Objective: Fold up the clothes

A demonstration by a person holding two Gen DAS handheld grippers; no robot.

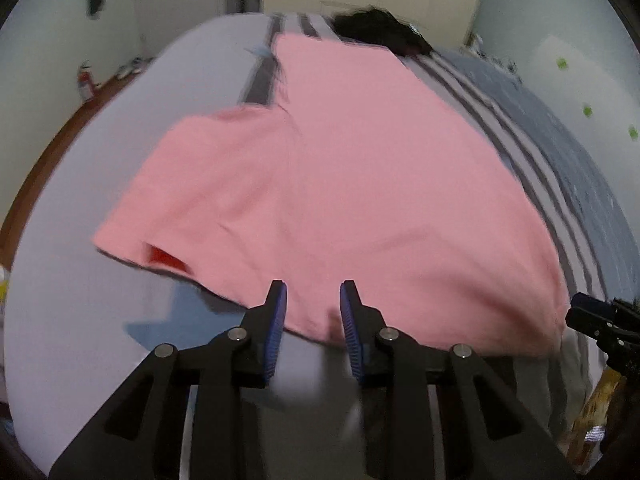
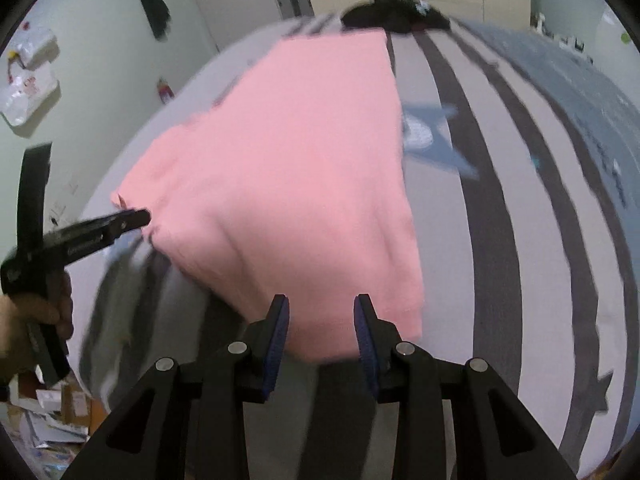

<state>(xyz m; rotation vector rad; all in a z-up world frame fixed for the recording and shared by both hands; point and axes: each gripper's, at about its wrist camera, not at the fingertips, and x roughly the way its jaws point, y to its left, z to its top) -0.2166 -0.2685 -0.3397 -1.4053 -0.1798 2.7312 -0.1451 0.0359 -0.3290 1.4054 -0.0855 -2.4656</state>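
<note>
Bed (image 1: 72, 280) with a pale lilac sheet and dark grey stripes carries everything; blue star print just left of the left gripper (image 1: 313, 294) fingers, another star (image 2: 436, 140) right of the shirt in the right wrist view. Brown floor edge far left, pale green walls, cream wardrobe doors at the far end. Both frames motion-blurred.

Left gripper: blue-padded fingers (image 1: 277, 320) partly apart, nothing pinched; the near hem of the pink short-sleeved cotton T-shirt (image 1: 360, 180) lies beyond and beneath the tips, contact unclear. Right gripper (image 2: 321, 310): fingers (image 2: 280, 328) likewise partly apart, holding nothing, over the shirt's near right corner. A hand (image 2: 24, 316) grips the left tool's handle at the far left of the right wrist view, its tip at the shirt's left edge.

Shirt lies flat, straight ahead of both finger pairs, long axis running away from them toward the far end; one sleeve (image 1: 180, 184) sticks out left, with a red-orange patch at its near edge.

Beyond the shirt, a black clothing heap (image 1: 380, 32) at the bed's far end. Dark garment (image 2: 152, 0) hanging on the far-left wall, red extinguisher (image 1: 84, 80) on the floor, cardboard clutter (image 2: 60, 420) near-left.
</note>
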